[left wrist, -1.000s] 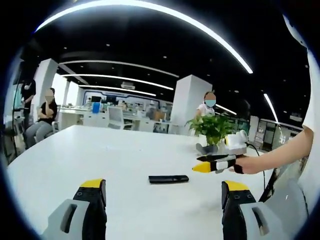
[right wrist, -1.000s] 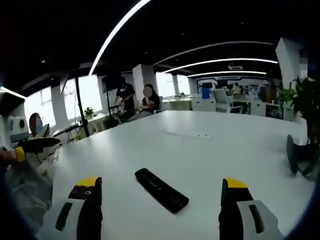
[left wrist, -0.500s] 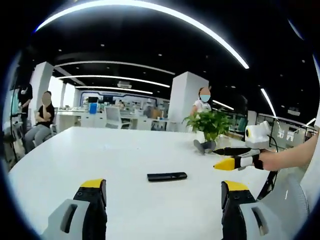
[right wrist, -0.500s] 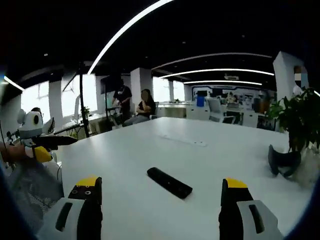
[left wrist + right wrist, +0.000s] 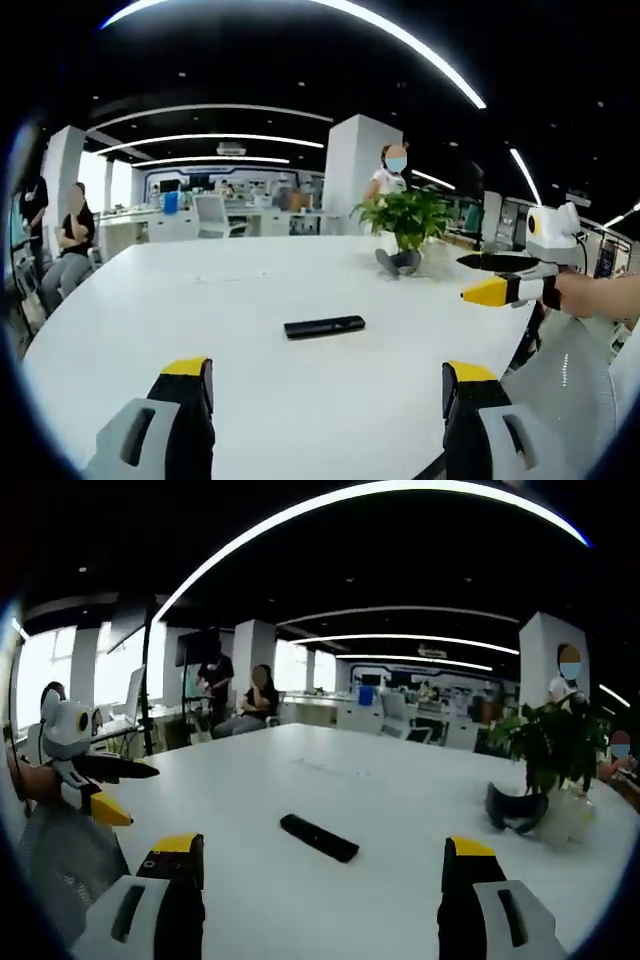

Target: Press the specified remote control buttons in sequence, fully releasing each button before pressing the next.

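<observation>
Mid-table, well back from the near edge: black remote control [image 5: 324, 326] lay flat on white table [image 5: 200, 300] | left gripper [image 5: 325, 395] jaws wide, empty | right gripper [image 5: 318, 870] jaws wide, empty | potted plant [image 5: 405, 220] toward far edge.

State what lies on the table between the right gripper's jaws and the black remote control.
Nothing: in the right gripper view, only bare white table separates the right gripper from the remote control.

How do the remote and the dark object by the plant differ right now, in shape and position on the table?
The remote is a long, flat black bar lying alone near the table's middle, ahead of both open claws; the dark object is shorter, bulkier and curved, resting at the foot of the potted plant near the table's far side. The remote has bare table around it; the dark object touches or nearly touches the pot. Both are dark and rest on the white table.
</observation>
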